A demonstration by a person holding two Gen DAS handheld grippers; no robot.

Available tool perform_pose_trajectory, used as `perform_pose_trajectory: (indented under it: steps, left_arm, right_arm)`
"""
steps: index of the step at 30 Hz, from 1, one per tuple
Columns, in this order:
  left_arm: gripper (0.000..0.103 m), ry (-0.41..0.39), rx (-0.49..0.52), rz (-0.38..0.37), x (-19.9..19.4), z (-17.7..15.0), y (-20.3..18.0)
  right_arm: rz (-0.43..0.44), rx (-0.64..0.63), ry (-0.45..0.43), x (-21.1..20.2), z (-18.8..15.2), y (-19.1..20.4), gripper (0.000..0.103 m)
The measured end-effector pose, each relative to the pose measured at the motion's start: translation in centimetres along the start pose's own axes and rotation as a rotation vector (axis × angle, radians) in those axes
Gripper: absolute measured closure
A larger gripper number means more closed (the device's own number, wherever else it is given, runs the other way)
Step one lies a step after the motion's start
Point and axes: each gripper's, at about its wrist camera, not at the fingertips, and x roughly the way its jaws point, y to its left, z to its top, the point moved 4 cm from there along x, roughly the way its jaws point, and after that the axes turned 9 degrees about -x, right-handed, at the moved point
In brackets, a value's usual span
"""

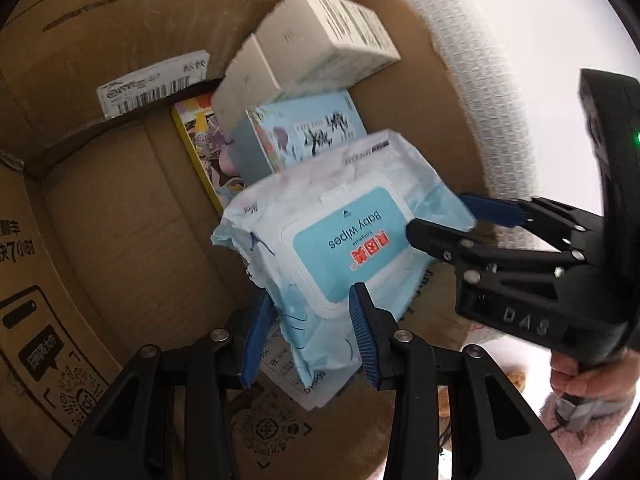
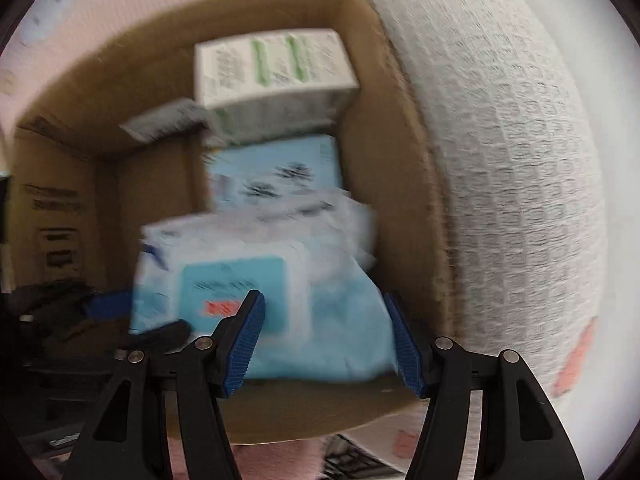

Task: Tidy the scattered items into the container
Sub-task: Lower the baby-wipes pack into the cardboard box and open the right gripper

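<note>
Baby wipes pack (image 1: pixel 344 240) hangs over the open cardboard box (image 1: pixel 120 208), above the things already lying inside, and both grippers are on it. The left wrist view is sharp: the left gripper (image 1: pixel 310 338) has its blue-padded jaws partly closed around the pack's near end, one pad on each side of the soft wrapper. The same view shows the right gripper (image 1: pixel 444 220) reaching in from the right, its jaws pinching the pack's right edge, with the person's hand (image 1: pixel 588 380) on its handle lower right.

The right wrist view is blurred. There the pack (image 2: pixel 256 280) sits just beyond the right gripper (image 2: pixel 324 340), whose jaws look spread wide with the wrapper between them; whether the pads press it cannot be told from this picture. The left gripper is only a dark smear at the left edge.

The pack's long axis runs from the left gripper's jaws away and up toward the far right corner of the box, tilted, its label side up. The printed "Baby wipes" reads upside down from the left camera.

Only the left view shows a yellow-edged book (image 1: pixel 200 152) standing against the stack, and a barcode label (image 1: pixel 156 84) on the box's flap. Both show a light blue box (image 1: pixel 308 128) with a white carton (image 1: pixel 320 36) leaning behind it. Outside the box, on the right, lies white woven fabric (image 2: pixel 500 160).
</note>
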Motion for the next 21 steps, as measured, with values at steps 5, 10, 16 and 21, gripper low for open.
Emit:
perform_pose_trajectory:
  steps: [5,10,16,21]
  left_arm:
    - [0.06,0.006,0.048,0.063,0.5,0.1,-0.6]
    - [0.06,0.022,0.014,0.015,-0.1,0.5,0.2]
    - [0.06,-0.054,-0.031,0.012,-2.3,0.6,0.8]
    - [0.06,-0.195,-0.015,0.044,-5.2,1.4,0.2]
  right_arm:
    - [-0.057,-0.055,0.019,-0.1,0.0,0.8,0.045]
    - [-0.092,-0.035,-0.027,-1.4,0.4,0.9,0.071]
    - [-0.058,-0.038,-0.023,-2.0,1.0,1.7,0.075]
    - [-0.064,-0.025,0.026,-0.8,0.8,1.5,0.075]
